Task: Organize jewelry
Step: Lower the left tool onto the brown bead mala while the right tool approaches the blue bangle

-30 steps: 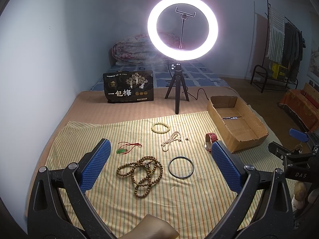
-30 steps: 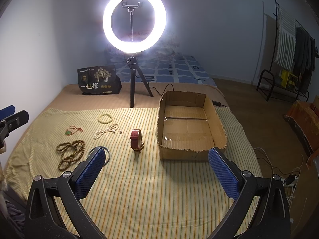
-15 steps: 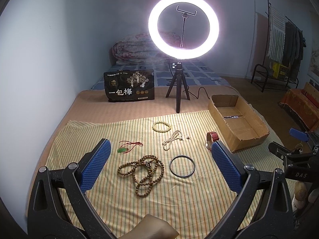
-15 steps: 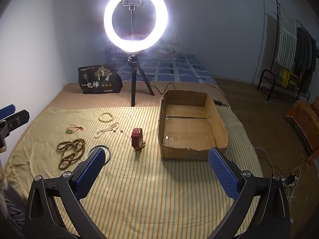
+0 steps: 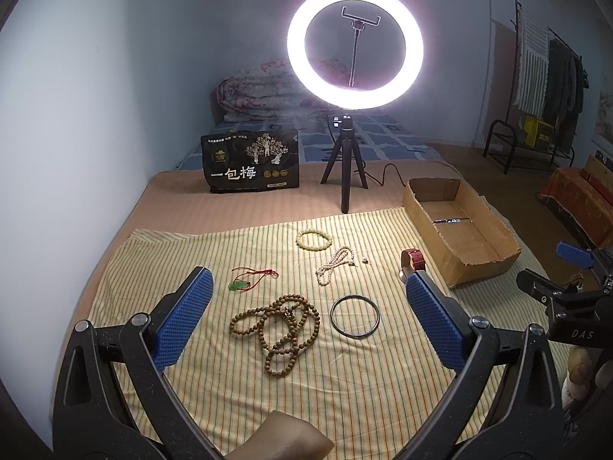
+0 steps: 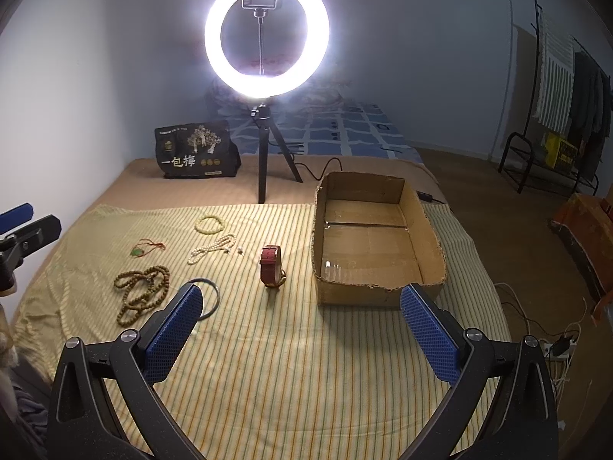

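Left gripper (image 5: 304,320): jaws wide apart, empty, above the wooden bead strand (image 5: 277,326).
Right gripper (image 6: 300,326): jaws wide apart, empty, above bare cloth left of the cardboard box (image 6: 429,230).
Jewelry: all left of the box; red watch (image 6: 270,264) nearest, black bangle (image 5: 355,314) and pearl strand (image 5: 333,264) farther, none inside.
Risk: looped beads likely snag or trail; thin bangle may slip; pinching could drag the cloth.
Surface: striped cloth (image 6: 287,345) on a bed.
Room: ring light (image 6: 267,34) behind the box; clothes rack (image 6: 559,88) far right.

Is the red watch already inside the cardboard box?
No. The red watch stands on the striped cloth to the left of the cardboard box, outside its walls.
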Motion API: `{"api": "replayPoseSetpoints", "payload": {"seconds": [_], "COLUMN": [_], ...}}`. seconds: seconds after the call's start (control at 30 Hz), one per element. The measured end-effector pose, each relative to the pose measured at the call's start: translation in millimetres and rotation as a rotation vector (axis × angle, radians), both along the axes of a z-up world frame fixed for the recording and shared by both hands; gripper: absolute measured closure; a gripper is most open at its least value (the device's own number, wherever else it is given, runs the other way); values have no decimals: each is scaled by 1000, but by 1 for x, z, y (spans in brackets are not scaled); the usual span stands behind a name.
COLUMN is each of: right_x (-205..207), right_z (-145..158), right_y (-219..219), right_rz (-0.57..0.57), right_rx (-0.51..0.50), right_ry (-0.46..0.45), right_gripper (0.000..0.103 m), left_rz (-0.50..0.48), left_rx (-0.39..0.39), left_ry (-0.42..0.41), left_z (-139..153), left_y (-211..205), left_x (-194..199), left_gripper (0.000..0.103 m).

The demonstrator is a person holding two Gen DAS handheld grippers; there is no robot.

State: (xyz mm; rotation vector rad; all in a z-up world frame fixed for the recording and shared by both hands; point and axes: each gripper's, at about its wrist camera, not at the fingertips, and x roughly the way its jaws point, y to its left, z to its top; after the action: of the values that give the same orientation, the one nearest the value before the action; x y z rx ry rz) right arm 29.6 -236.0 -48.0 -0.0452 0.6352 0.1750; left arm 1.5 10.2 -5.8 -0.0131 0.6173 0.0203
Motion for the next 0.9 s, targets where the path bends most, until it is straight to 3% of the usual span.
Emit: {"api": "replayPoseSetpoints", "payload": {"seconds": [0.33,0.63,0.83,0.9], "right_x": [2,13,26,32], "right_z": [-4,-21,-30,-33], "right_y": [12,32,51,55], "right_rz": [40,127,187,202], "right_rx": [-14,-15,-55,-67], "right_ry": [2,38,66,78], "right_gripper": [1,1,1,1], "left_rz": [43,131,137,125], "left_rx": [-33,-140,-107,-100], "left_ry": [63,123,148,180], "left_z": [-6,-12,-25,-34], "left_y": [28,80,93,93], "left_x": [12,34,46,51], "left_gripper": [1,1,1,10]}}
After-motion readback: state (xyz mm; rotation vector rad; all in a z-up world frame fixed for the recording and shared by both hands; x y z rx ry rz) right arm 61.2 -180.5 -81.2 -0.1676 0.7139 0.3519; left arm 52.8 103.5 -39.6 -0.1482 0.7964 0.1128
